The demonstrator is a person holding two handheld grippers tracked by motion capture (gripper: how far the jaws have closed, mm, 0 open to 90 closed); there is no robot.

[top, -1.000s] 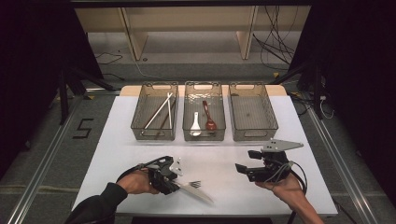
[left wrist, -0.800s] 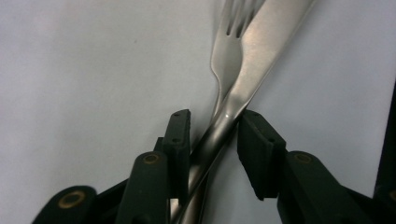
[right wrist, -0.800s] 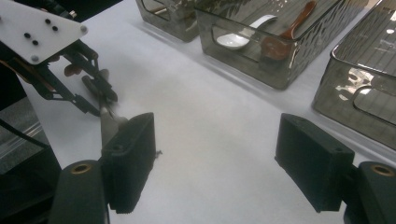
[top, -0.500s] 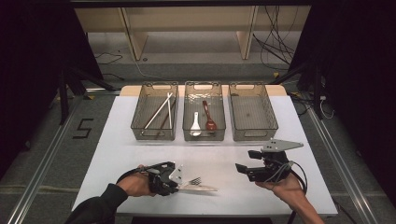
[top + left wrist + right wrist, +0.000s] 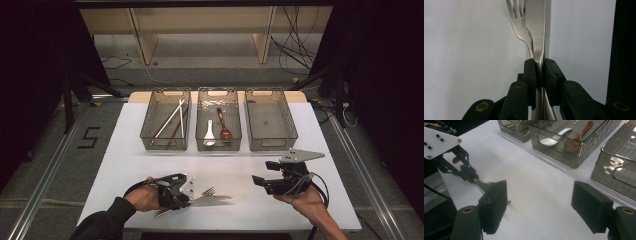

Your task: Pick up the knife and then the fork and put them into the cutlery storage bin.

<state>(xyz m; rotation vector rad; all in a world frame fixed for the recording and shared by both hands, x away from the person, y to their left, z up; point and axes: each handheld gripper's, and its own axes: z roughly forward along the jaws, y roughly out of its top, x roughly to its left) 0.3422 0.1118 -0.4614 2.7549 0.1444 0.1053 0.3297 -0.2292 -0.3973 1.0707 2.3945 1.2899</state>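
Near the table's front left, my left gripper [image 5: 192, 196] [image 5: 539, 66] is shut on a steel knife [image 5: 216, 201] [image 5: 535, 30]. A steel fork [image 5: 208, 191] [image 5: 517, 22] lies along the knife, and its handle runs into the same gap. These jaws have just been closing with both pieces between them. The blade and tines point right across the white table [image 5: 235, 165]. At the front right, my right gripper [image 5: 260, 181] [image 5: 539, 205] stands open and holds nothing. The right gripper view looks toward the left gripper [image 5: 471, 176] and the knife [image 5: 482, 184].
Three clear bins stand in a row at the back. The left bin [image 5: 165, 148] holds chopsticks [image 5: 170, 119]. In the middle bin [image 5: 218, 148] lie a white spoon [image 5: 209, 134] and a red-brown spoon [image 5: 223, 125]. Nothing lies in the right bin [image 5: 272, 148].
The left jaws have closed on the cutlery. The knife has swung from slanting toward the front right to lying level, pointing right. The right gripper has stayed put.
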